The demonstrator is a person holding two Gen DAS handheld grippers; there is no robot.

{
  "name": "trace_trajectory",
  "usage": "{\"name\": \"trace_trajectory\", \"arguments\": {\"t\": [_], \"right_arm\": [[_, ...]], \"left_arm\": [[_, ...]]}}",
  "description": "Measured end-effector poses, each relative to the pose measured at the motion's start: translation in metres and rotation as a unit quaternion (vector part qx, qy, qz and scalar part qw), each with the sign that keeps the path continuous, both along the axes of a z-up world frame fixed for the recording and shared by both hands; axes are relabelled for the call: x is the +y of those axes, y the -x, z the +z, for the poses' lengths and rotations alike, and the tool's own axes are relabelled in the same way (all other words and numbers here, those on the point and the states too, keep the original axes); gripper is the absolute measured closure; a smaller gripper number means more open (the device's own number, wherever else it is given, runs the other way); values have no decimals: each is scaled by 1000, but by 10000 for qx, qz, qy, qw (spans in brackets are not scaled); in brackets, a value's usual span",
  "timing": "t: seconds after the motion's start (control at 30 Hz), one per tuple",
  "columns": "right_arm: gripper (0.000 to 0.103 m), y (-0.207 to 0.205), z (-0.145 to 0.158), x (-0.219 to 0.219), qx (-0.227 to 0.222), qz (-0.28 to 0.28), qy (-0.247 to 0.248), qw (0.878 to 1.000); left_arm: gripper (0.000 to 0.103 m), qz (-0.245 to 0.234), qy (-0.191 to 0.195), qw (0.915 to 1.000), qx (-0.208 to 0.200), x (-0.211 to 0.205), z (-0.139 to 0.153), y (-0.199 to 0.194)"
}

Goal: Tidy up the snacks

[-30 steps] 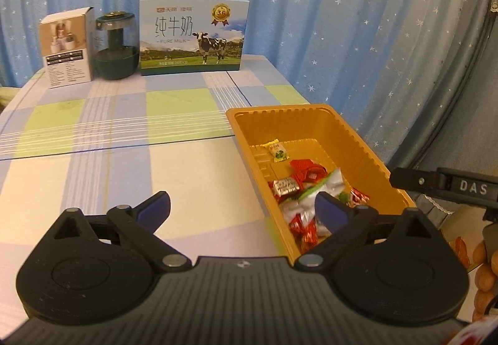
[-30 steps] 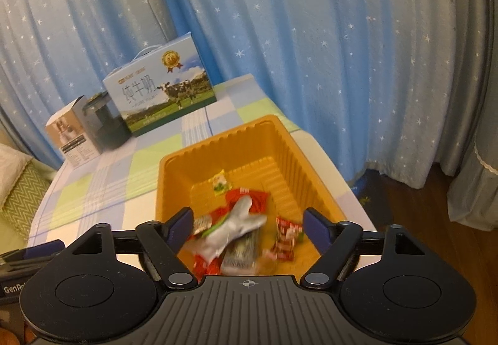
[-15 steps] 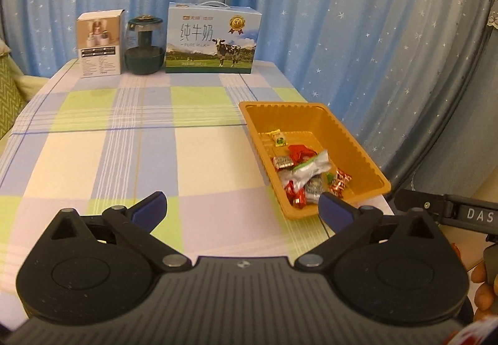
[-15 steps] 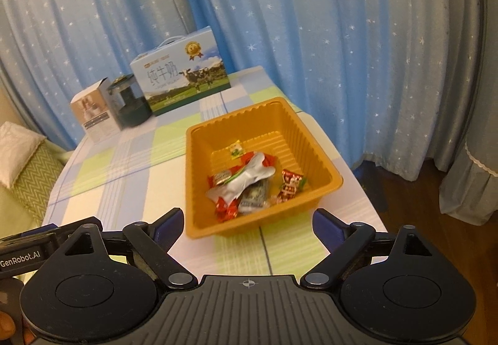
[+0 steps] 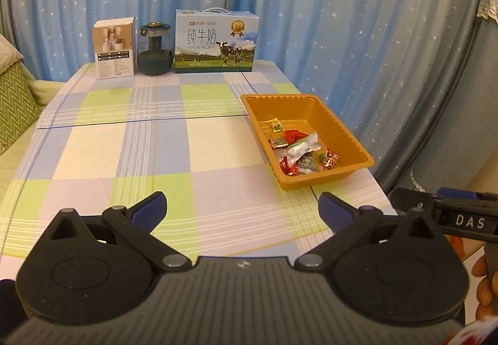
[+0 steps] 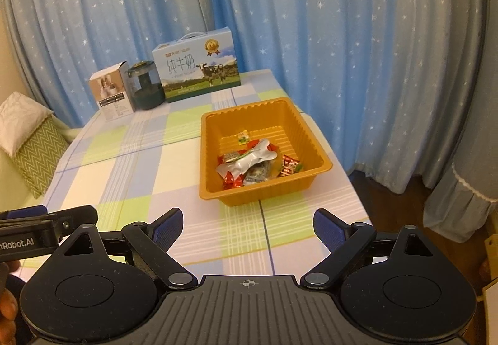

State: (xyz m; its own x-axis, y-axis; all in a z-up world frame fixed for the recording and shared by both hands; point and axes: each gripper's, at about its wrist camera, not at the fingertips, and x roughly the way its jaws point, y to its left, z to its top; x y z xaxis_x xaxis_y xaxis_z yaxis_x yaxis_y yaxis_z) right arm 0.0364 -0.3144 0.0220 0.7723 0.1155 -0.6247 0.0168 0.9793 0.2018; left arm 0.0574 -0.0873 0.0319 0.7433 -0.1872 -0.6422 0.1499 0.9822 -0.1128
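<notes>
The orange plastic tray (image 6: pixel 314 142) was seen near the tabletop's (image 5: pixel 130 164) right edge, its long axis running toward the far edge. Ribbed walls enclosed wrapped snacks (image 6: pixel 249 166): a silver pouch (image 6: pixel 250 161) lay over red and green candies. Both the left gripper (image 5: pixel 241 211) and right gripper (image 6: pixel 247 225) were held spread wide with nothing between them; the right's jaws had just been opening. A milk carton (image 5: pixel 216 41) was set at the far edge.
</notes>
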Motion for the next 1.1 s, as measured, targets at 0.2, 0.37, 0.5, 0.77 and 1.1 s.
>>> {"name": "trace_trajectory", "arguments": {"t": [0.2,0.37,0.5,0.77,1.1], "right_arm": [[13,21,5,5,-47,60,66,9999],[13,34,4,11,-29,133,79,9999],[13,42,6,17,-75,218,47,9997],[13,47,6,28,-109,320,82,9994],[13,50,9,31,-161,317,106,9993]], "left_arm": [[0,109,40,9999,67,6,0,20],[0,196,-5,9998,38,12,-1,36],[0,232,-4,9997,-8,17,-1,46],[0,263,-56,9996,-91,22,-1,58],[0,232,-40,9996,-174,23,4,61]]}}
